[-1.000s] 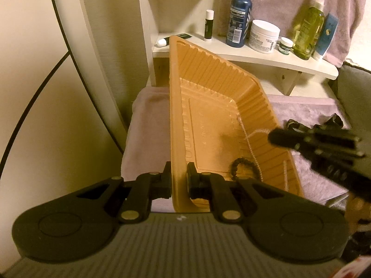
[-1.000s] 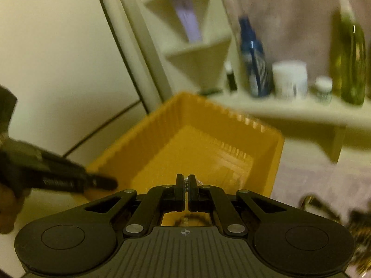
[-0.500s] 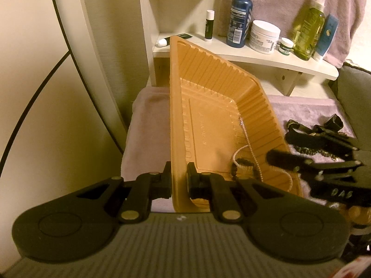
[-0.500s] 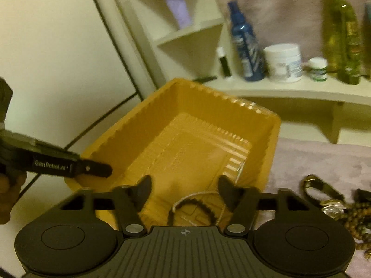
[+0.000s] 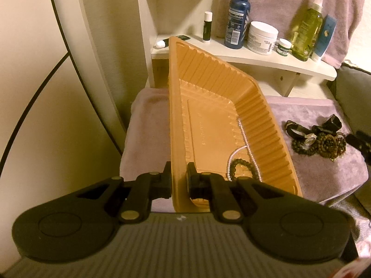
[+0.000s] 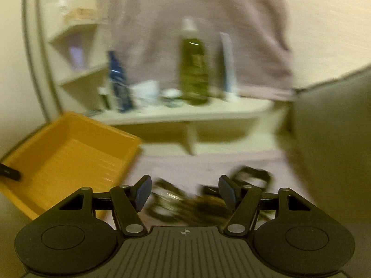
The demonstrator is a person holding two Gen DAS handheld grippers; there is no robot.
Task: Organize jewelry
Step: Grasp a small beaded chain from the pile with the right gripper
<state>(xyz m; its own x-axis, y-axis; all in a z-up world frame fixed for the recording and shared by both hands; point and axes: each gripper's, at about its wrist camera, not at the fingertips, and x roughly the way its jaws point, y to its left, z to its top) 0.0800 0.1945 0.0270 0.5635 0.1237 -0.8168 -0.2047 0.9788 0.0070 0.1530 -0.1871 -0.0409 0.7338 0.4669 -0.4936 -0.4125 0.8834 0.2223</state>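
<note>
Left tool (image 5: pixel 179 179) of mine is clamped narrow on the near left wall of the orange tray (image 5: pixel 176 120), which sits at the left edge of the mauve cloth (image 5: pixel 308 113) covering the surface. A pearl strand (image 5: pixel 244 143) and a dark bead bracelet (image 5: pixel 243 165) already lie in the tray's near right corner.

Moving rightward, the remaining jewelry pile (image 5: pixel 317 139), made up of wooden bead strings, a watch and dark straps, lies on the cloth well apart from the tray, toward the right edge. Its spread runs roughly left to right across the cloth.

My right tool (image 6: pixel 184 191) stands wide with nothing between its pads, the jaws having just been opening. In its blurred view the pile (image 6: pixel 192 205) sits just ahead of and below the fingertips, roughly centred in the gap, with the tray (image 6: pixel 69 153) off to the left. I judge the right tool far the nearer for the next pick; it needs to drop forward onto one piece.
</note>
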